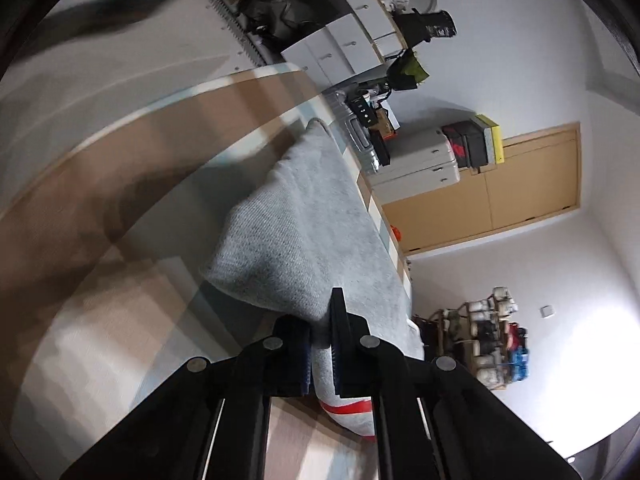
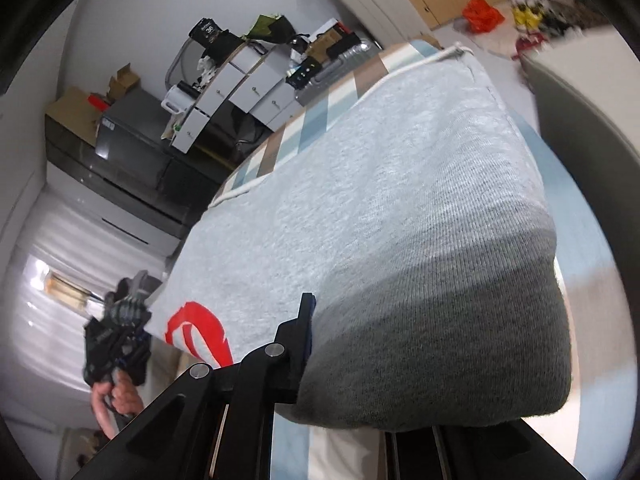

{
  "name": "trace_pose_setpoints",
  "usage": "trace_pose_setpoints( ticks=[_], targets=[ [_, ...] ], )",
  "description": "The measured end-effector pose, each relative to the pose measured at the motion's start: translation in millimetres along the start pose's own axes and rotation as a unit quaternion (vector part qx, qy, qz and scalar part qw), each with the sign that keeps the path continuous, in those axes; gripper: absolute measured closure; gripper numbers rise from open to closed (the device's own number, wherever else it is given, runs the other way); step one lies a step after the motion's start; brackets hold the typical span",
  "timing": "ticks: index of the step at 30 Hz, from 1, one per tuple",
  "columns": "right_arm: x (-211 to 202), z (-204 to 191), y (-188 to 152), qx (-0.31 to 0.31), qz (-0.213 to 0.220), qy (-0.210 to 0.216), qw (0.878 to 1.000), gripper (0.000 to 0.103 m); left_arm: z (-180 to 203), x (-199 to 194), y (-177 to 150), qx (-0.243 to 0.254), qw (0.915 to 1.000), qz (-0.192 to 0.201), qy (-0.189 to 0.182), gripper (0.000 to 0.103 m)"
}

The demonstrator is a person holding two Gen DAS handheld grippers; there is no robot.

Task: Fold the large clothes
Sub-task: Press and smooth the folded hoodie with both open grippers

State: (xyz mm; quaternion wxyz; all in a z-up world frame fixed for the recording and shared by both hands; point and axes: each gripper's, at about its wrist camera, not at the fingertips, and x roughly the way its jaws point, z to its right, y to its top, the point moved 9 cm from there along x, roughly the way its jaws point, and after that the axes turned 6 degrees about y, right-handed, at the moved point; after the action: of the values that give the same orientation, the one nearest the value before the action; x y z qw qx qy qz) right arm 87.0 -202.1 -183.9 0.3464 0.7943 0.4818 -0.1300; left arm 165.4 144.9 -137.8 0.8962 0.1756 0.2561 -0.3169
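The grey sweatshirt [image 2: 380, 208] is lifted off the bed, its knit cloth stretched between the two grippers, with a red print [image 2: 200, 336] near its lower edge and a white cord [image 2: 420, 62] along the far hem; in the left wrist view the same garment [image 1: 288, 220] runs away from the camera as a long taut fold, and a red stripe [image 1: 344, 407] shows on the part hanging below the fingers; the left gripper [image 1: 320, 338] is clamped tight on a bunched edge of the cloth, the fabric squeezed between its two black fingers; the right gripper [image 2: 316, 344] is likewise closed on the near edge, one finger [image 2: 306, 320] showing while the other is hidden under the draped, shadowed fold; the left gripper also shows in the right wrist view [image 2: 120, 336], held by a hand [image 2: 116, 396] at the sweatshirt's left corner; beneath the garment lies a bedcover [image 1: 152, 148] checked in brown, pale blue and white; beyond it stand white drawers [image 2: 256, 88], a grey suitcase [image 1: 360, 140], a wooden door [image 1: 520, 188] and an orange bag [image 2: 482, 14] on the floor.
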Motion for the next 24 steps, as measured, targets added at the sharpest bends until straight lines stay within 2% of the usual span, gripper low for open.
trace_pose_setpoints(
  ticks=[4, 7, 9, 11, 12, 13, 14, 15, 16, 17, 19, 21, 24],
  targets=[
    [-22, 15, -37, 0.034, -0.015, 0.006, 0.999, 0.092, -19, -29, -28, -0.013, 0.9996, -0.022, -0.010, 0.100],
    [-28, 32, -53, 0.083, -0.036, 0.008, 0.996, 0.090, -46, -31, -50, -0.020, 0.9977, -0.062, 0.017, 0.100],
    [-31, 42, -62, 0.112, -0.072, 0.014, 0.991, 0.086, -57, -36, -55, -0.013, 0.9969, -0.069, 0.035, 0.100],
    [-45, 43, -59, 0.103, -0.069, -0.001, 0.992, 0.078, -52, -47, -54, 0.006, 0.9970, -0.071, 0.029, 0.100],
    [-53, 40, -59, 0.090, -0.067, -0.014, 0.994, 0.067, -45, -53, -52, 0.020, 0.9971, -0.070, 0.025, 0.100],
    [-60, 34, -58, 0.075, -0.070, -0.022, 0.994, 0.052, -38, -56, -50, 0.031, 0.9968, -0.069, 0.023, 0.095],
    [-65, 25, -58, 0.062, -0.068, -0.027, 0.995, 0.043, -25, -59, -46, 0.047, 0.9964, -0.067, 0.021, 0.089],
    [-73, 13, -55, 0.038, -0.061, -0.039, 0.997, 0.023, -17, -59, -46, 0.063, 0.9956, -0.067, 0.022, 0.065],
    [-79, 2, -51, 0.015, -0.052, -0.052, 0.997, 0.012, -6, -57, -45, 0.078, 0.9943, -0.066, 0.029, 0.036],
    [-85, -17, -40, -0.024, -0.036, -0.068, 0.997, 0.010, 7, -52, -43, 0.094, 0.9930, -0.062, 0.034, 0.028],
    [-86, -51, -23, -0.093, -0.015, -0.083, 0.992, 0.000, 41, -31, -49, 0.154, 0.9846, -0.079, 0.027, 0.026],
    [-72, -80, -7, -0.157, -0.005, -0.104, 0.982, 0.000, 77, 8, -63, 0.224, 0.9665, -0.120, 0.032, 0.026],
    [-14, -106, 12, -0.231, -0.045, -0.150, 0.960, 0.000, 106, 62, -74, 0.242, 0.9578, -0.150, 0.043, 0.026]
  ],
)
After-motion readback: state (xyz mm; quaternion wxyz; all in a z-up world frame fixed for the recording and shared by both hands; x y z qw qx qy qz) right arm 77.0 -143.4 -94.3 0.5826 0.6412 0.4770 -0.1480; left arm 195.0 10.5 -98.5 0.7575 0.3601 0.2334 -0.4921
